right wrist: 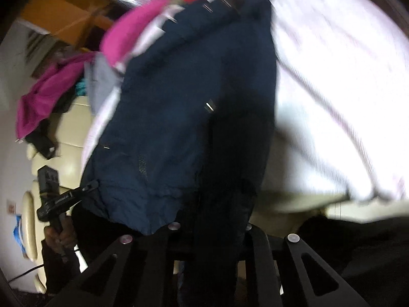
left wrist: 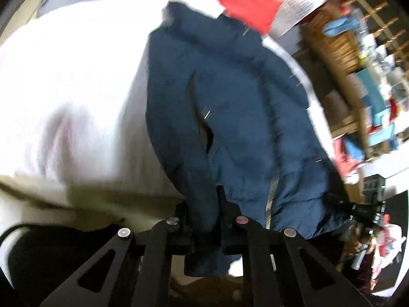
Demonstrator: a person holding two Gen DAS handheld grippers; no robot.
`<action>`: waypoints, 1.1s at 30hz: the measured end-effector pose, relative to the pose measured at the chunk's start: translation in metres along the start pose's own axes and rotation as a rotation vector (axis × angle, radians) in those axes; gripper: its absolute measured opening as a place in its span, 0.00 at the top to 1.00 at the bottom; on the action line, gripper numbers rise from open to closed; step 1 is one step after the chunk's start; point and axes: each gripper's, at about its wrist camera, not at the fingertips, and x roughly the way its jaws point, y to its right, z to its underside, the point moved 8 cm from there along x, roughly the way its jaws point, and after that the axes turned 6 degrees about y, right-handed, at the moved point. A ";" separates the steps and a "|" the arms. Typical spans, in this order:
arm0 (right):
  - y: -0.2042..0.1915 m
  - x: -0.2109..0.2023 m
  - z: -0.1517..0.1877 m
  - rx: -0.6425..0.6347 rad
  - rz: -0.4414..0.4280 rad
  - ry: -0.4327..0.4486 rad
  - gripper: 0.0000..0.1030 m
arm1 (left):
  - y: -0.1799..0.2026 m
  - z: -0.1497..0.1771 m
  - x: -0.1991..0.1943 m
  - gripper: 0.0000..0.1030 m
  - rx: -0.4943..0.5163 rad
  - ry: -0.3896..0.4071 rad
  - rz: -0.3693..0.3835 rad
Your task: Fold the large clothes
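So we've got a big navy blue puffy jacket with a metal zipper (left wrist: pixel 230 107) hanging off both tools over a white ribbed bedsheet (left wrist: pixel 76 89), everything kinda smeared with motion blur. Our left gripper (left wrist: pixel 204 217) has its black jaws clamped tight on a fold of the jacket's bottom edge, and the fabric bunches up between the fingers and drops down below them. Off to the right side of that view we can see our right gripper (left wrist: pixel 363 209) biting the other corner of the hem. From the right wrist view it's the same deal: the right gripper (right wrist: pixel 217 230) is squeezed on a dark fold of the jacket (right wrist: pixel 179 102), and the left gripper (right wrist: pixel 76 192) shows up at the left, pinching the far corner, with a hand (right wrist: pixel 61 232) under it. The jacket's collar end trails away from us toward the top, lying on the sheet. Beyond it there's a bright pink garment (right wrist: pixel 127 30) and a red cloth (left wrist: pixel 248 5), and a wooden lattice shelf full of blurry stuff (left wrist: pixel 358 51) on the right of the left view
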 end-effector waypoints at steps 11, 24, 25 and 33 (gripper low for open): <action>-0.034 -0.067 -0.113 -0.033 -0.119 0.404 0.89 | 0.045 -0.116 -0.028 0.87 0.004 0.199 0.111; 0.011 0.010 -0.263 0.148 -0.005 0.615 0.89 | 0.020 -0.251 0.062 0.87 -0.160 0.395 -0.011; 0.019 0.022 -0.273 0.169 0.007 0.608 0.89 | 0.014 -0.261 0.077 0.87 -0.177 0.388 -0.014; 0.046 0.081 -0.334 0.203 0.039 0.559 0.90 | -0.013 -0.309 0.145 0.87 -0.255 0.391 -0.034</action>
